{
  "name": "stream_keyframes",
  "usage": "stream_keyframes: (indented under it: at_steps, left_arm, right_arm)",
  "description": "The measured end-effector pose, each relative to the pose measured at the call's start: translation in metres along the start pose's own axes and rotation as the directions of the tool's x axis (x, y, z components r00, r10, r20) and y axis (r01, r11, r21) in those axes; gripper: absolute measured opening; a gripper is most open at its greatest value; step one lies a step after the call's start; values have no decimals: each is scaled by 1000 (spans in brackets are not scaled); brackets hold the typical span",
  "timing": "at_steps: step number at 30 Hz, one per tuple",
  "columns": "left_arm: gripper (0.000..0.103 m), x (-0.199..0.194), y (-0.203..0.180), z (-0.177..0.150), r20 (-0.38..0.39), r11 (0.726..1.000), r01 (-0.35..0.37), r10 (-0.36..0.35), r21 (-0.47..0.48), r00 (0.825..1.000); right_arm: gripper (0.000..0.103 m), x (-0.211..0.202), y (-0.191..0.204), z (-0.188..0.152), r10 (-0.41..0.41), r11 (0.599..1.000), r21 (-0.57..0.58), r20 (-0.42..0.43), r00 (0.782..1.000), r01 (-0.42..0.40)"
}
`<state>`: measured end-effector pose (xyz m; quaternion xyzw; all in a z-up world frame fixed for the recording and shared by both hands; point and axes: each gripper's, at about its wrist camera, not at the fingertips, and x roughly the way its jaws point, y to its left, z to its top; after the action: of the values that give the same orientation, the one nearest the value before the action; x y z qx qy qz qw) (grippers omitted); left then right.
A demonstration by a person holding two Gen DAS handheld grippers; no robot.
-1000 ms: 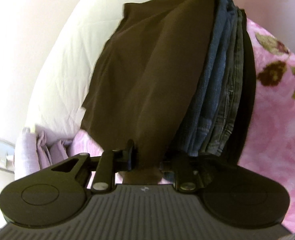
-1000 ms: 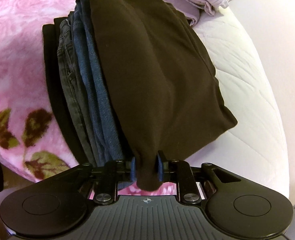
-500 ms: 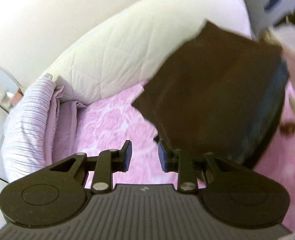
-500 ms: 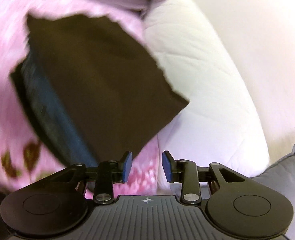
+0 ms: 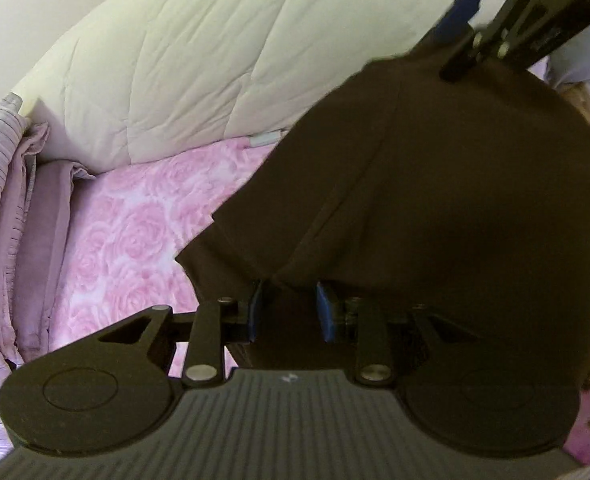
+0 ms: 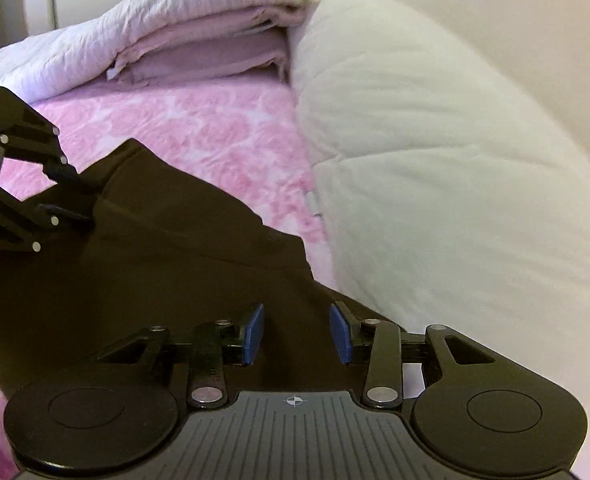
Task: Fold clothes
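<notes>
Both jaws gape over brown garment (image 6: 155,264); unheld.

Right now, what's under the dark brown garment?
The dark brown folded garment lies on the pink rose-patterned bedspread, which is visible around it. Anything directly beneath it is hidden.

No words, brand names or numbers can be read in either view. The only sign is a small white crosshair mark printed on the ridged grey body of the right gripper (image 6: 297,334).
</notes>
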<state>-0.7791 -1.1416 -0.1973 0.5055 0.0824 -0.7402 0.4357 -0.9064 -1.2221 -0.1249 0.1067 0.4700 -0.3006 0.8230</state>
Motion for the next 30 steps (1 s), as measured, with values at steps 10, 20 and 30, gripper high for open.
stream_keyframes:
  at_steps: [10,20,30]
  left_arm:
    - [26,-35,19,28,67,997,52,-48,-63,997]
    - [25,-5,17,49,33,996,88,-88,2,996]
    - [25,27,28,54,-42,990,120,-123,-75,991]
  right_arm:
    - [40,-19,-39,-23,1,986,165,19,1000,-4]
    - [40,-8,-50,-3,0,967,254,34,999,-8]
    - [40,25,-68,-6,21,925,379,-16,1000,-13]
